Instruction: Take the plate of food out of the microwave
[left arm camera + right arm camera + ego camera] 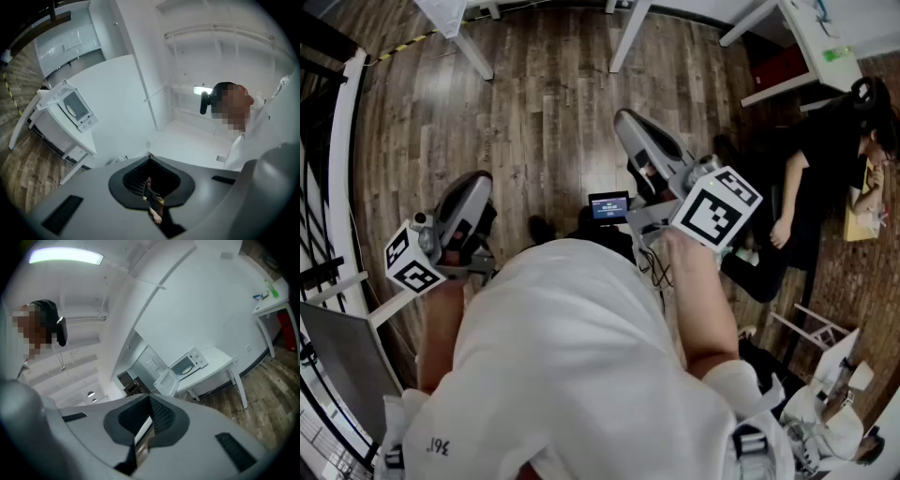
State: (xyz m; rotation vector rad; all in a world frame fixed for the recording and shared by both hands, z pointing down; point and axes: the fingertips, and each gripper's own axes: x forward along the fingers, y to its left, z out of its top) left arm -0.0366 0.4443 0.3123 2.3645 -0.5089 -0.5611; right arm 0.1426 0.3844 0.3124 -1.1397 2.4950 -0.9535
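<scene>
The white microwave [71, 108] stands far off on a white table [56, 136] with its door open, and a pale plate [70, 110] shows inside it. In the right gripper view the same microwave [188, 363] has its door [165, 381] swung to the left, with the plate [186, 367] dimly seen inside. My left gripper [150, 157] is shut with nothing in it. My right gripper [149, 397] is shut too and holds nothing. In the head view both grippers, left [476, 180] and right [628, 120], are held in front of my white shirt, over the wooden floor.
A person in black [825, 178] sits on the floor at the right. White table legs [628, 33] and a red box [783, 66] stand ahead. A railing [337, 159] runs along the left. A second white table [274, 294] stands at the right.
</scene>
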